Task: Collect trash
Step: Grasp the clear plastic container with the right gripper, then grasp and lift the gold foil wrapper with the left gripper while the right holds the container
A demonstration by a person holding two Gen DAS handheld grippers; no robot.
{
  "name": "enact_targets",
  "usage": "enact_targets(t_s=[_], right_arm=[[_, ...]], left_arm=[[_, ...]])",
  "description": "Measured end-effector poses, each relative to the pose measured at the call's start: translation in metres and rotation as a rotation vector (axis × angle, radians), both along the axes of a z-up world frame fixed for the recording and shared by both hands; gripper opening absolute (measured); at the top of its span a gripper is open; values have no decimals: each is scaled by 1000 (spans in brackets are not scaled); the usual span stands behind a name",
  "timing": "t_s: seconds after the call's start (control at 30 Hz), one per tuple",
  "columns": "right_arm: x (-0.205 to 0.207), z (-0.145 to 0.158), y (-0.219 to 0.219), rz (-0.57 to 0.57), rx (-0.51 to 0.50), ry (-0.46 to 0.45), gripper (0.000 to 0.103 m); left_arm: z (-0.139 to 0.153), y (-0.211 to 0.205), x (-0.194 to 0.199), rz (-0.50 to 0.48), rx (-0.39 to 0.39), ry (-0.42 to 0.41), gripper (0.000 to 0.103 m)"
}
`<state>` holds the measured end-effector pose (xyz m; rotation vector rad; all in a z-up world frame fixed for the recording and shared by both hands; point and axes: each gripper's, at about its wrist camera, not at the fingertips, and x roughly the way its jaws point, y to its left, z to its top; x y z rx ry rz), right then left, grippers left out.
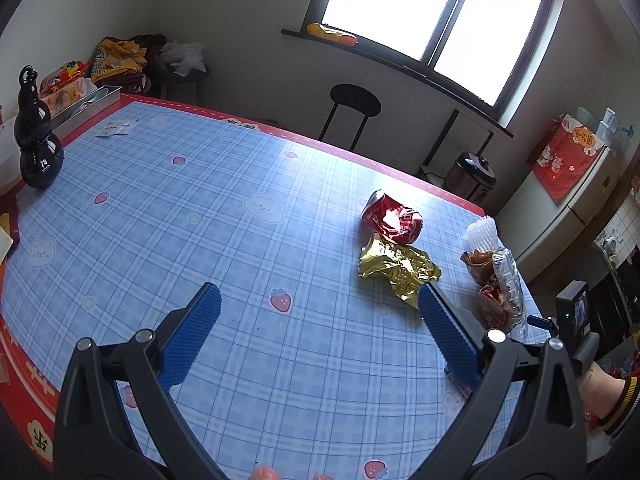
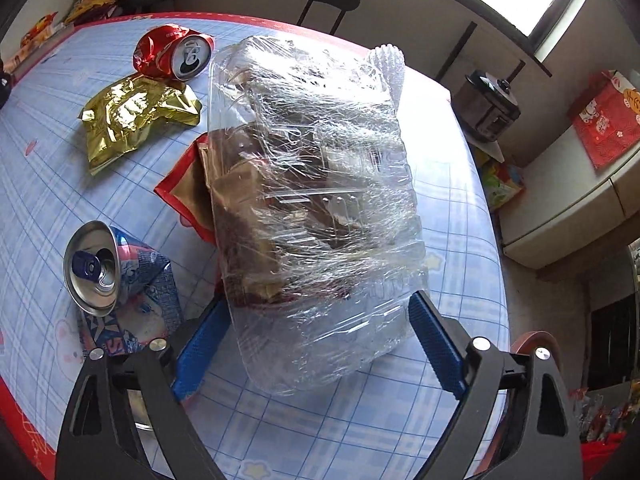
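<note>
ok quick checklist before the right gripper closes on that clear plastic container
1. Right gripper open wide enough: ok, the jaws stand on either side of the clear plastic container.
2. Pads level with the container walls: cannot tell, its near end hides how deep the fingers sit.
3. Container free of other trash: not ok, a red-edged wrapper lies against or under its left side and may drag along.
4. Blue crushed can clear of the left finger: not ok, it sits right beside it.
5. Left gripper out of the way: ok, open and empty over the tablecloth.
6. Red crushed can and gold wrapper apart from the grasp: ok.
</note>
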<state>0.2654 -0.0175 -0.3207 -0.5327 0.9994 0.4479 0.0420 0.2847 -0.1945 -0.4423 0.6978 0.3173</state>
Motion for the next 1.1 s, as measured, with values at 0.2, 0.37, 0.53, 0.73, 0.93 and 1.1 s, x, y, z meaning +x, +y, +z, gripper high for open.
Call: enact_targets(t_s=[0.2, 0.37, 0.53, 0.73, 0.93, 1.1], right_arm=[[-4, 20, -18, -12, 109, 51, 69], [-10, 50, -38, -60, 227, 70, 42], [-13, 70, -64, -144, 316, 66, 30], [-23, 91, -95, -267, 417, 30, 20], [-35, 102, -127, -371, 496, -2, 15], [-45, 107, -146, -417, 504, -32, 14]], left_arm=[[-4, -8, 13, -36, -18, -2, 97], [-7, -20, 27, -81, -37, 10, 97], [-8, -36, 39, -132, -44, 21, 97], [-14, -45, 51, -162, -50, 67, 97], [-30, -46, 63, -188, -78, 109, 96], [-53, -51, 87, -231, -146, 160, 77]])
